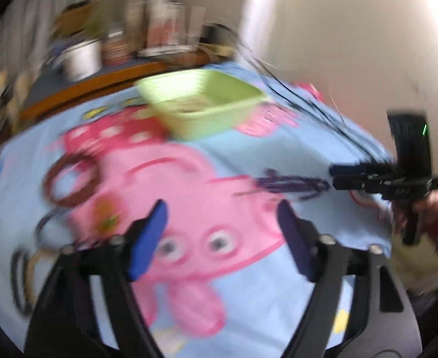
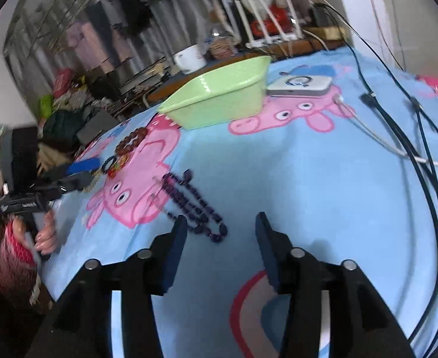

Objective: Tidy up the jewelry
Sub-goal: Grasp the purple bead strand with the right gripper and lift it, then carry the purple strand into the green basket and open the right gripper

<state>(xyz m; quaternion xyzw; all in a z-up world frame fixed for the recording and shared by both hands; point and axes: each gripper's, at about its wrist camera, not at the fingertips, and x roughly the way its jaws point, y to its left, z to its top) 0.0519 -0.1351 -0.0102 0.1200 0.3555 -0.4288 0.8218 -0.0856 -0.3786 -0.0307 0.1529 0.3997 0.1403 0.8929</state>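
Toward the surface's far edge sat a green basin (image 2: 219,101), its contents blurred; left gripper (image 1: 222,235) and right gripper (image 2: 220,238) jaws were open, empty.

Materials and finishes

Green basin (image 2: 219,101): smooth, glossy plastic. Printed sheet (image 2: 293,179): matt cloth. Purple necklace (image 2: 195,205): glossy faceted beads. Right gripper (image 2: 220,238): matt black plastic, metal screws.

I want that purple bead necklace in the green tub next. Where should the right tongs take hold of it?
Probably at the near end of the purple bead necklace, where the strands bunch just ahead of the open right tongs. It lies flat on the blue cartoon sheet, so come down from above, pads straddling the bunch.
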